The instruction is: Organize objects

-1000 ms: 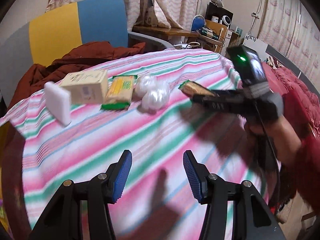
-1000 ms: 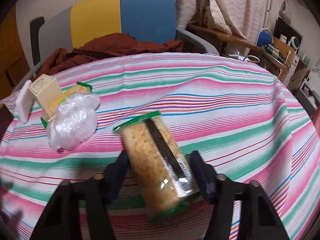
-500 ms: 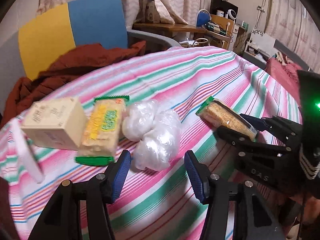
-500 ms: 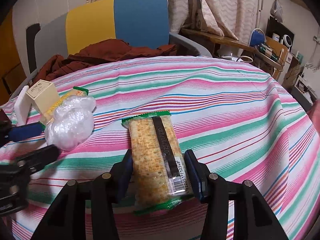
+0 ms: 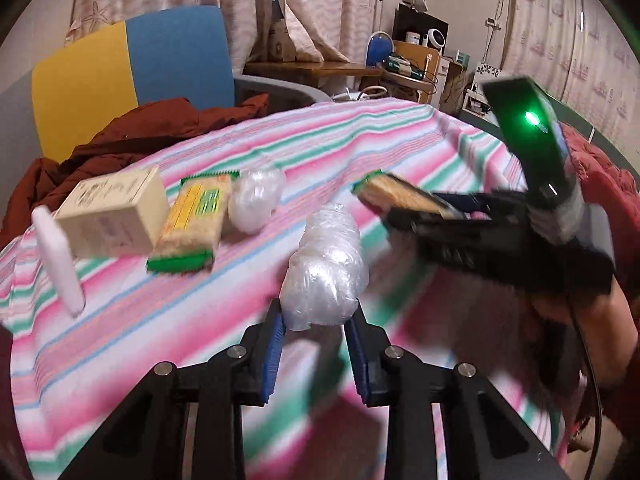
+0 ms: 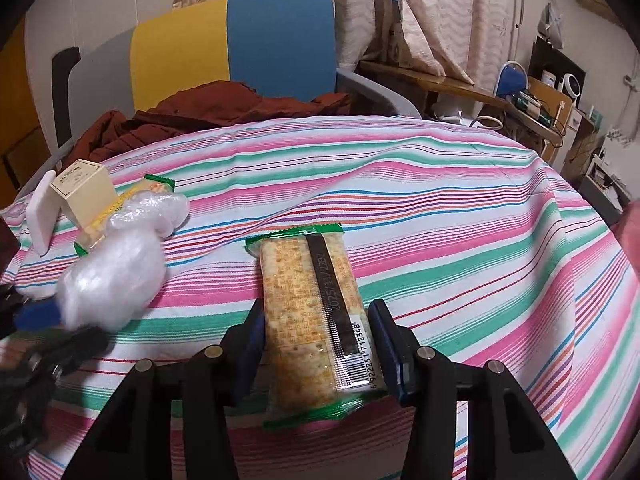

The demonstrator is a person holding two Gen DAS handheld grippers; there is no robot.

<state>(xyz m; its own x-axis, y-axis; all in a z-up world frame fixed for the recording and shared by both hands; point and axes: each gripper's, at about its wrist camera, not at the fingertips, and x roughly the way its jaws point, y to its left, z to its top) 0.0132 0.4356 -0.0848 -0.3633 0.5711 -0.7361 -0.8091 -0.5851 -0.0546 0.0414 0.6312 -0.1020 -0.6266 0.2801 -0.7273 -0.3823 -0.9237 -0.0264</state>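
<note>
My left gripper [image 5: 314,328] has its jaws closing, and its blue pads pinch the near end of a crinkled clear plastic bundle [image 5: 324,276], which now sits apart from a second plastic ball [image 5: 256,200]. The right wrist view shows that bundle [image 6: 116,280] at the left. My right gripper [image 6: 318,344] is shut on a green-edged cracker packet [image 6: 312,312] that points away along the fingers. In the left wrist view this packet [image 5: 396,194] is held just over the striped tablecloth [image 5: 360,136].
A beige box [image 5: 114,212], a yellow-green cracker packet [image 5: 192,220] and a white block [image 5: 58,256] line the table's left side. A blue and yellow chair [image 5: 132,68] with a red-brown garment [image 5: 160,128] stands behind. A person's hand [image 5: 600,320] holds the right gripper.
My left gripper came forward to the plastic bundles, its jaws narrowed around the nearer one, and that bundle drew away from the other. The cracker packet straightened in the right gripper.
</note>
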